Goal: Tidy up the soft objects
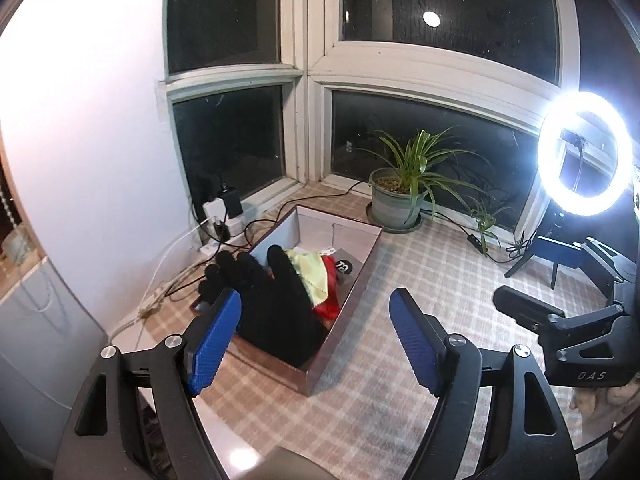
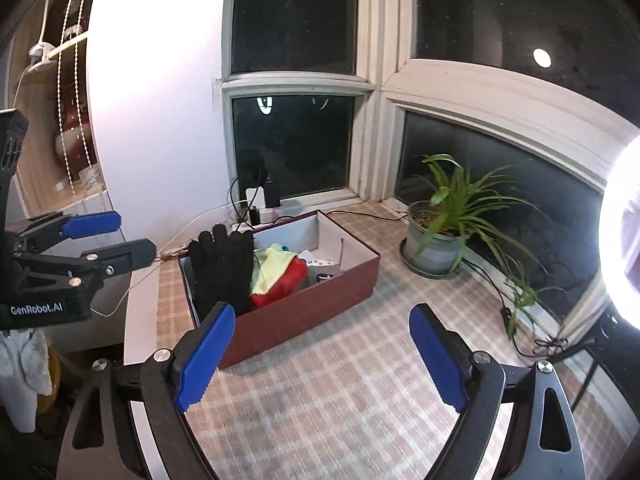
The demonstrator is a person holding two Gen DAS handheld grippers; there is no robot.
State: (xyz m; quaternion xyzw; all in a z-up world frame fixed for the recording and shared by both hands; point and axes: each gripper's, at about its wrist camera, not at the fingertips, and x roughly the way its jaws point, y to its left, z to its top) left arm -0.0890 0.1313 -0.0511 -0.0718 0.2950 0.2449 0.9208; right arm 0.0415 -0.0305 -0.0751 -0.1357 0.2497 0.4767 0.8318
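Note:
A dark red box (image 1: 320, 364) with a pale inside stands on the checked tablecloth. A black glove (image 1: 276, 308) lies in its near end, fingers hanging over the left rim. Beside the glove lie a yellow-green cloth (image 1: 310, 274) and a red cloth (image 1: 328, 304). My left gripper (image 1: 316, 300) hovers just short of the box, blue pads wide apart with nothing between them. In the right wrist view the box (image 2: 316, 316), glove (image 2: 222, 270), yellow-green cloth (image 2: 272, 268) and red cloth (image 2: 286, 286) sit ahead of my right gripper (image 2: 322, 314), which is open and empty. The left gripper (image 2: 136, 234) shows at the left, open.
A potted plant (image 1: 400, 196) stands behind the box by the window. A bright ring light (image 1: 584, 152) on a tripod is at the right. A power strip with plugs and cables (image 1: 224, 208) lies by the wall at the left. The table edge drops off left of the box.

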